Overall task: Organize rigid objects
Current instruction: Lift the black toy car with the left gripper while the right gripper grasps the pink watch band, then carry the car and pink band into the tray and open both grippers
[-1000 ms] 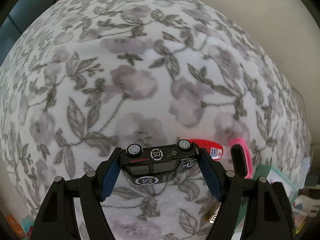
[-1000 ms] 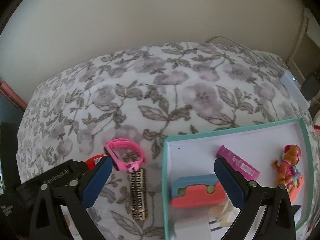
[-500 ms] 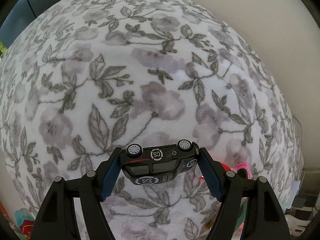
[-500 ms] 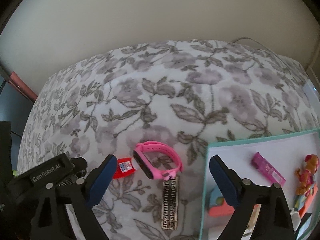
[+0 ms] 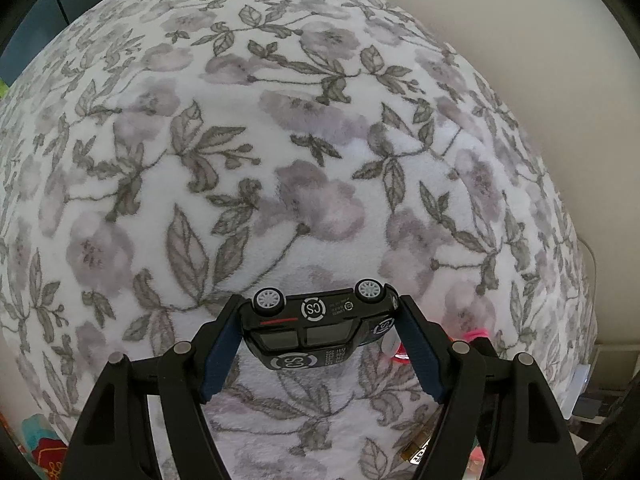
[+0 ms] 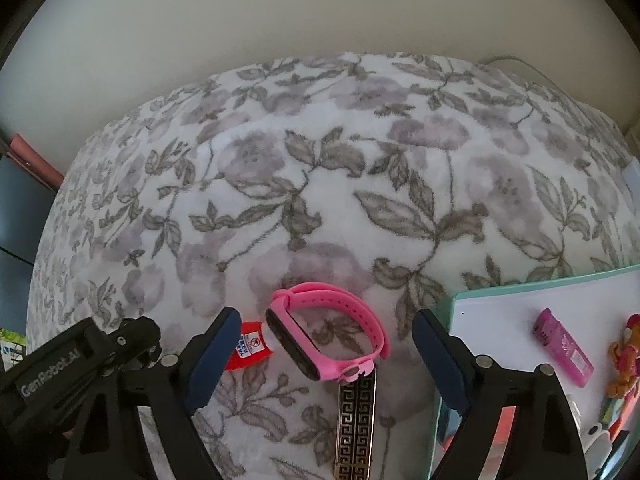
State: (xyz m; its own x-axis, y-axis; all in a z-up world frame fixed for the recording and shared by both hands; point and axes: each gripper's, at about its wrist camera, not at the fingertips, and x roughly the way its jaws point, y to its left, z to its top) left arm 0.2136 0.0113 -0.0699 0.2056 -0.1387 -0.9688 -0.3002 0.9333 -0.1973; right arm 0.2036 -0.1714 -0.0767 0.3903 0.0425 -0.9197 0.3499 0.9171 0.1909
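Note:
My left gripper (image 5: 320,320) is shut on a black toy car (image 5: 318,326), gripped end to end with its grey wheels facing up, held above the floral blanket (image 5: 280,140). My right gripper (image 6: 322,354) is open and empty. A pink smart band (image 6: 328,330) lies on the blanket between its blue pads, a red tube (image 6: 249,346) by the left pad (image 6: 212,360), and a gold-and-black patterned bar (image 6: 356,420) just below the band. The left gripper body (image 6: 60,372) shows at the right wrist view's lower left.
A teal-rimmed white tray (image 6: 540,280) sits at the right and holds a pink lighter-like stick (image 6: 564,352), an orange figure (image 6: 624,360) and a coral block. A cream wall (image 6: 320,12) runs behind the blanket. A white cable (image 5: 592,256) and adapter lie at the bed's right edge.
The right gripper has swung left, away from the tray, so the pink band now lies between its fingers. The left gripper has turned left with the car still held.

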